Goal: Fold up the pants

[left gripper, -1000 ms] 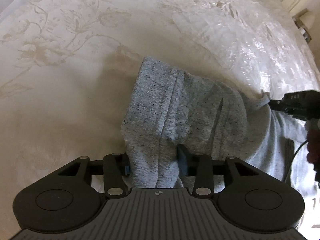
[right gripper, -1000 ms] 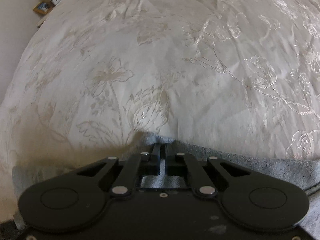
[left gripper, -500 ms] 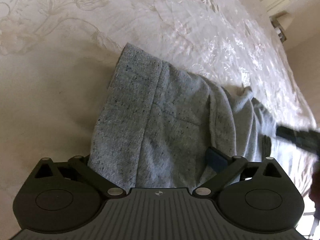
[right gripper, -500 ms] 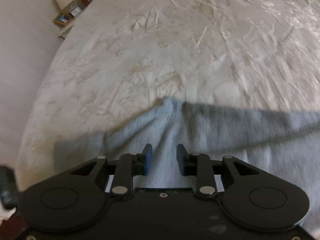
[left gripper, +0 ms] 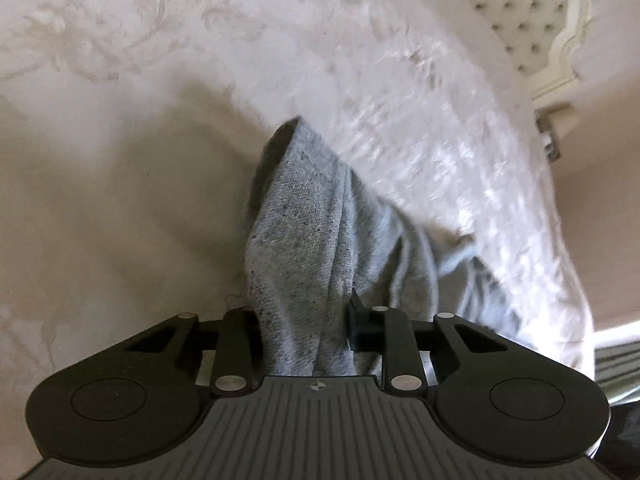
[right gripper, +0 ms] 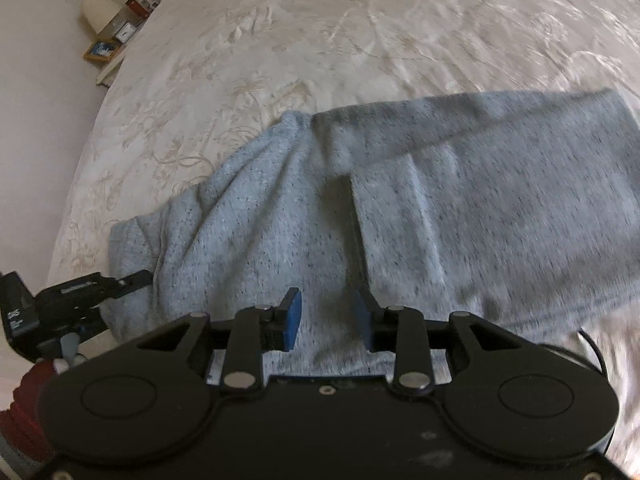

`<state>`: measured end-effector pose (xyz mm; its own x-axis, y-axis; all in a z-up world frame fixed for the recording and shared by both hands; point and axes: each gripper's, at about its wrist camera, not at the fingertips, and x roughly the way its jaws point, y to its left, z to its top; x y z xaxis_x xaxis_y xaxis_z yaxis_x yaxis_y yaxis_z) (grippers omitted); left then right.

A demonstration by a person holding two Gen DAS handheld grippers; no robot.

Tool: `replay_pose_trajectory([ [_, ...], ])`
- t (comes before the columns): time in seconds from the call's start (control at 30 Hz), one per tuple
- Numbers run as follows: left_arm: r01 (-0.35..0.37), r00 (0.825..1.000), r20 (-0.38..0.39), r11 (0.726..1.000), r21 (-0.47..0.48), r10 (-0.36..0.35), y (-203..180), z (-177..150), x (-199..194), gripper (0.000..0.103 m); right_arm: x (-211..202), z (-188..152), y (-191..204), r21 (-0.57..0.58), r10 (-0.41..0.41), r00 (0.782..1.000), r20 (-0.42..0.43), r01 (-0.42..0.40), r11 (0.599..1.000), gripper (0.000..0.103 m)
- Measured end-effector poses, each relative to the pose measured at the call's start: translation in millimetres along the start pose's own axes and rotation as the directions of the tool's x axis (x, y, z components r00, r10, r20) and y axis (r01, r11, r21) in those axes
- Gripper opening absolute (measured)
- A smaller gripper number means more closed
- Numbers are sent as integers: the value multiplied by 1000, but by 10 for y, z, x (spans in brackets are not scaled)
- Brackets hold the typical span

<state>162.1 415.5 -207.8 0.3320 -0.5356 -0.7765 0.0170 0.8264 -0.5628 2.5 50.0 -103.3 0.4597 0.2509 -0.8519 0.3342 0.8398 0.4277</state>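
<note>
Two grippers are seen over grey pants [right gripper: 400, 208] spread on a cream bedspread [right gripper: 320, 40] with a flower pattern. A bunched fold of the pants is gathered between the fingers of the left gripper [left gripper: 306, 328], whose jaws are closing on the cloth. The right gripper [right gripper: 328, 320] is held above the pants with its blue pads [right gripper: 294, 316] parted and opening slightly, nothing pinched between them. The pants' hem [right gripper: 616, 100] is laid toward the right, and a folded edge [right gripper: 356, 216] is seen running down the middle. Wide bare bedspread is left beyond the cloth. A tufted headboard [left gripper: 524, 20] is seen at the far end, and a bedside shelf [right gripper: 112, 40] at the left edge
</note>
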Motion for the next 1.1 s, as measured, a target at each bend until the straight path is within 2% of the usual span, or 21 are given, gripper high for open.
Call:
replay_pose_trajectory([
  [0.3,47,990,124,991,125,-63,-769,-104,-458,22,-127,-54,-168,0,29,999,19,-29,1000,33],
  [0.47,69,979,170,970,233,-110,-1527,-306,-499,21,-212,-50,-422,7,72,997,18,-72,997,33],
  [0.57,67,978,167,950,303,-123,-2038,-521,-295,21,-273,-24,-607,4,94,996,12,-94,996,33],
  [0.67,71,985,128,941,330,-119,-2458,-761,106,22,-365,32,-863,7,102,995,11,-103,995,33],
  [0.77,34,993,89,926,377,-73,-2792,-1006,610,27,-469,105,-1165,19,103,995,17,-104,994,33],
  [0.9,30,999,19,914,404,-41,-3109,-1280,1119,27,-588,199,-1544,18,91,996,16,-92,996,34],
  [1.0,30,999,28,905,424,-46,-3281,-1442,1153,27,-659,262,-1754,14,84,996,20,-84,996,38],
  [1.1,4,997,66,881,473,-40,-3365,-1577,996,27,-686,340,-1901,2,88,996,18,-88,996,44],
])
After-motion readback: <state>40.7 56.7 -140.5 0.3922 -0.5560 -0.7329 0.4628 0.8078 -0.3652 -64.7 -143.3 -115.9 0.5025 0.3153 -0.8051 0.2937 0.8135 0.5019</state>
